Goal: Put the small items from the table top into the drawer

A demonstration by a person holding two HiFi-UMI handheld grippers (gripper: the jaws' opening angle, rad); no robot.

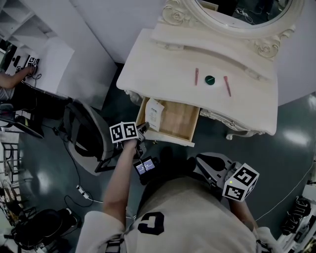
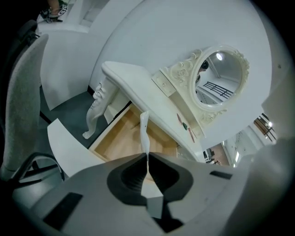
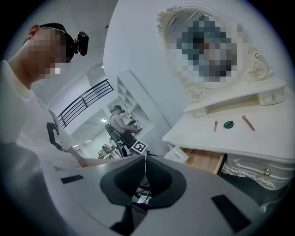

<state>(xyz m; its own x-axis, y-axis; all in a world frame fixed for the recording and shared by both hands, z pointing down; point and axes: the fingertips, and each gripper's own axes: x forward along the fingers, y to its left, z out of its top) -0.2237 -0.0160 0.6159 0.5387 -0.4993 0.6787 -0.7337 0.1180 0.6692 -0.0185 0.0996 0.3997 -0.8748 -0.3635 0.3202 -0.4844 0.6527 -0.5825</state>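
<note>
The left tool point(image 2: 147, 159) is clamped on the edge of a thin white packet point(image 2: 144, 131), which hangs over the open drawer point(image 2: 120, 140) at its 9 o'clock end. It looks light and floppy, so an edge pinch should hold it. The right tool point(image 3: 144, 162) is closed on nothing.

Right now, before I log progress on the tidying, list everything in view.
table: one, white, centre
mirror: one, oval, white frame, at the table's back
drawer: one, wooden inside, open under the top
sticks: two, red, on the top either side of the disc
disc: one, green, on the top
packet: one, white, over the drawer's left end
chair: one, grey, left of the table
left gripper: shut on the packet
right gripper: shut, empty
</note>
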